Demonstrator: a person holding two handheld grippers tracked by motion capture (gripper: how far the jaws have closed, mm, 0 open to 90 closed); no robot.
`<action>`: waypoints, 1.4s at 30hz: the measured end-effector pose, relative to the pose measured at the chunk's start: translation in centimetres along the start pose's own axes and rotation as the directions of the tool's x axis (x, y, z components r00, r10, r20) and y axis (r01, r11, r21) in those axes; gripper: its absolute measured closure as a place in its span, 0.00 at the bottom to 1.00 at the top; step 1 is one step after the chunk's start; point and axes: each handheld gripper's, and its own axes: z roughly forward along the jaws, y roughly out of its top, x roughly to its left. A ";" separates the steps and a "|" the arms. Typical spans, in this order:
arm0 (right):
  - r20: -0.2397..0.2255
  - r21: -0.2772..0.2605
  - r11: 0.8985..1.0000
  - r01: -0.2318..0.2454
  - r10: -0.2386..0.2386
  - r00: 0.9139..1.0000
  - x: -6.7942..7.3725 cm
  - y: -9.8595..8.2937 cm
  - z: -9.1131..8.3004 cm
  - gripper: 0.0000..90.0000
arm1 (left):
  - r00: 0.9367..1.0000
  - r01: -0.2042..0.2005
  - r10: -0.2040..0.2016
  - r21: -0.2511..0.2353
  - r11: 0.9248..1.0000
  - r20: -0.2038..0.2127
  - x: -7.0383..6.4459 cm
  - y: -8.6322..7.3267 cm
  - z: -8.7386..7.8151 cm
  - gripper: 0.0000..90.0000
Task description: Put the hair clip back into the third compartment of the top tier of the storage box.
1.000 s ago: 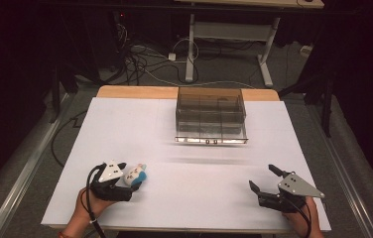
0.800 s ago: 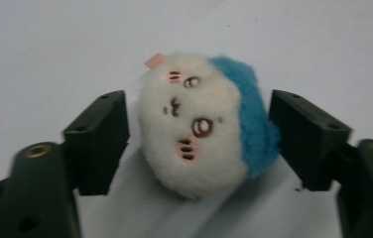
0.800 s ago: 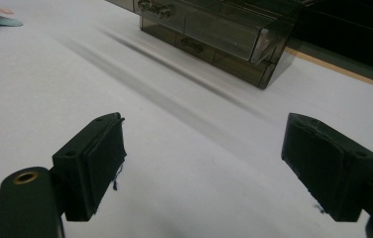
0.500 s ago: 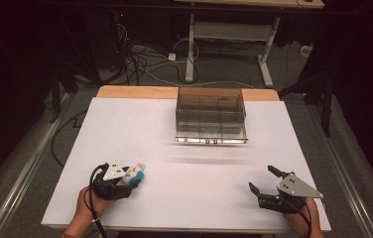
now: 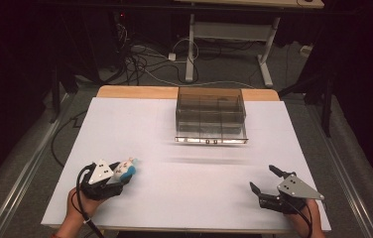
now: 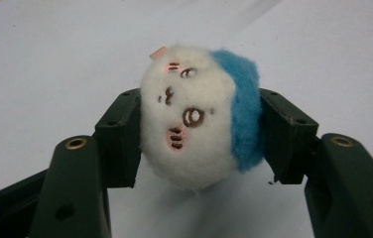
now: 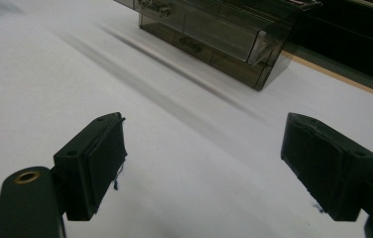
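Observation:
A small white plush toy [image 6: 199, 119] with a blue back and an embroidered face sits squeezed between my left gripper's [image 6: 199, 141] two black jaws. In the high view that left gripper [image 5: 117, 176] is near the table's front left, shut on the plush toy [image 5: 125, 168]. My right gripper [image 5: 264, 179] rests at the front right, jaws wide apart with nothing between them; in its own view the right gripper [image 7: 202, 163] looks over bare white table toward a smoked clear drawer box [image 7: 214, 29].
The drawer box [image 5: 210, 116] with several compartments stands at the back centre of the white table [image 5: 174, 198]. Cables and a desk frame [image 5: 229, 34] lie on the floor beyond the far edge. Dark floor surrounds the table.
My left gripper with the plush toy has drifted slightly toward the front edge. The right gripper has hardly moved and stays open.

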 end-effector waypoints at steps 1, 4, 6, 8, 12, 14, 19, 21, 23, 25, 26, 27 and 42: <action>0.001 0.003 1.000 0.002 -0.002 1.000 0.0 0.0 0.0 0.20 | 1.000 -0.004 0.004 -0.007 1.000 0.003 0.0 0.1 -0.1 0.45; 0.005 0.007 1.000 0.007 -0.007 1.000 0.0 -0.1 0.1 0.20 | 1.000 -0.006 0.006 -0.020 1.000 0.003 -0.1 0.2 -0.3 0.45; 0.003 0.007 1.000 0.006 -0.006 1.000 0.0 -0.1 0.1 0.20 | 1.000 -0.008 0.008 -0.022 1.000 0.004 -0.1 0.2 -0.4 0.45; -0.001 0.013 1.000 0.007 -0.007 1.000 0.0 -0.2 0.2 0.20 | 1.000 -0.017 0.016 -0.023 1.000 -0.002 -0.2 0.2 -0.5 0.45; -0.005 0.016 1.000 0.011 -0.011 1.000 0.1 -0.2 0.3 0.20 | 1.000 -0.005 0.005 -0.036 0.999 -0.002 -0.1 0.3 -0.7 0.46; 0.002 0.018 1.000 0.007 -0.007 1.000 0.1 -0.2 0.2 0.20 | 1.000 -0.007 0.007 -0.042 0.999 -0.001 -0.1 0.3 -0.8 0.46; 0.008 0.025 1.000 -0.003 0.003 1.000 -0.1 -0.3 0.2 0.20 | 1.000 -0.014 0.014 -0.050 0.999 0.010 -0.3 0.6 -0.9 0.47; 0.006 0.024 1.000 0.001 -0.001 1.000 -0.1 -0.3 0.2 0.20 | 1.000 -0.014 0.014 -0.052 0.999 0.007 -0.3 0.6 -0.9 0.47; 0.002 0.030 1.000 -0.002 0.002 1.000 0.0 -0.3 0.2 0.20 | 1.000 -0.016 0.016 -0.053 0.998 0.004 -0.3 0.7 -0.9 0.47; -0.004 0.032 0.999 0.003 -0.003 1.000 0.0 -0.3 0.3 0.20 | 1.000 -0.020 0.021 -0.052 0.998 0.010 -0.3 0.7 -0.9 0.47; -0.004 0.032 0.999 0.003 -0.003 1.000 0.0 -0.3 0.3 0.20 | 1.000 -0.024 0.024 -0.050 0.998 0.008 -0.4 0.7 -0.9 0.47; -0.008 0.036 0.999 0.008 -0.007 1.000 0.1 -0.3 0.3 0.20 | 1.000 -0.027 0.028 -0.051 0.998 0.011 -0.4 0.8 -0.9 0.47; -0.002 0.034 0.999 0.014 -0.014 1.000 0.1 -0.3 0.2 0.20 | 0.999 -0.035 0.035 -0.062 0.997 -0.005 -0.3 1.4 -1.5 0.48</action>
